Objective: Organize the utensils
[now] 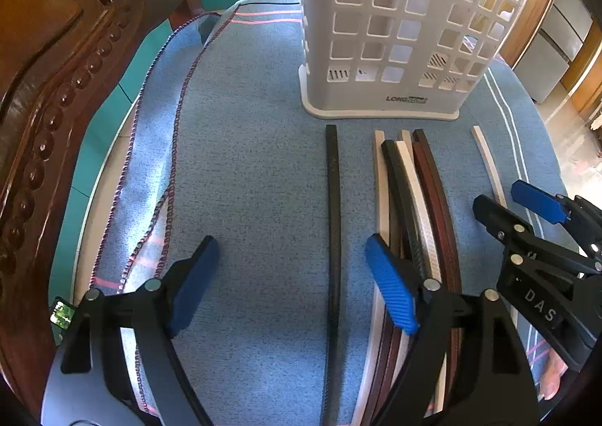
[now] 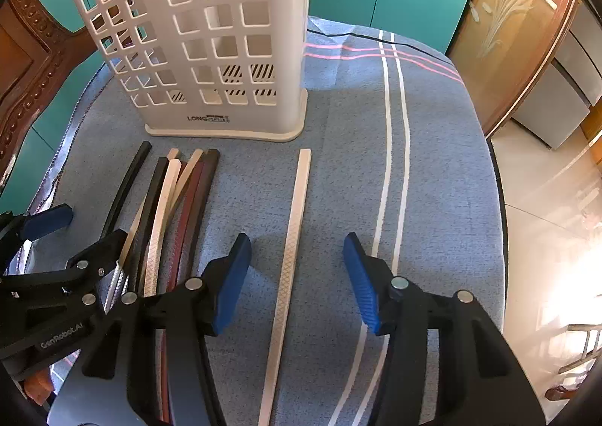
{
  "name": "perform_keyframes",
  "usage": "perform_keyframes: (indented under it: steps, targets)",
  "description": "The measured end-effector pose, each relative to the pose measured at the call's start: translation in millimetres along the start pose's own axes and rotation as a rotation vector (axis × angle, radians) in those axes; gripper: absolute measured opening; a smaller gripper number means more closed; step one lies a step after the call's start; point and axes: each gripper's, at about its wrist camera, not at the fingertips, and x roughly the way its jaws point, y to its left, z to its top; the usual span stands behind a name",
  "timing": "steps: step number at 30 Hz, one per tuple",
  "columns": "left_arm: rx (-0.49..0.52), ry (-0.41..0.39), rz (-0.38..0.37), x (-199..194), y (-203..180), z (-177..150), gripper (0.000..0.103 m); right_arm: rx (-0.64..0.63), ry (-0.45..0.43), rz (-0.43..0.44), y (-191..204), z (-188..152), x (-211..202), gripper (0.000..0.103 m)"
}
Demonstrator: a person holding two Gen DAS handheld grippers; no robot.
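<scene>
- Black stick (image 1: pixel 333 238) lying lengthwise between pads of left gripper (image 1: pixel 291 285), jaws wide, no contact; likely lined up for pickup.
- White stick (image 2: pixel 291 249) likewise between right gripper (image 2: pixel 297 283) pads, jaws half-wide, untouched.
- Mixed bundle (image 1: pixel 410 208) between the two: roughly six sticks, overlap hinders exact count.
- One white slotted holder (image 1: pixel 406 31) upright at far side, on blue cloth (image 1: pixel 244 162); probable destination.

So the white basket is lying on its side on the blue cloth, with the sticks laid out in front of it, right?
Not quite: the white basket stands upright on its base on the blue cloth, as the right wrist view shows. The sticks do lie in front of it.
</scene>
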Motion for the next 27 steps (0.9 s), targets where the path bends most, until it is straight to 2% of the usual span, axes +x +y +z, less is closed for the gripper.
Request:
perform_keyframes:
  steps: [14,21,27]
  targets:
    - [-0.001,-0.001,-0.004,-0.1,-1.2,-0.4,0.081,-0.001,-0.003,0.000,1.3,-2.1,-2.2,0.054]
    - [-0.006,0.004,0.002,2.2,0.2,1.8,0.085,0.008,0.007,0.000,0.0,-1.8,-1.3,0.066]
    - [-0.001,0.000,0.011,3.3,-0.8,2.6,0.086,0.005,0.007,0.000,-2.0,-1.9,0.3,0.067]
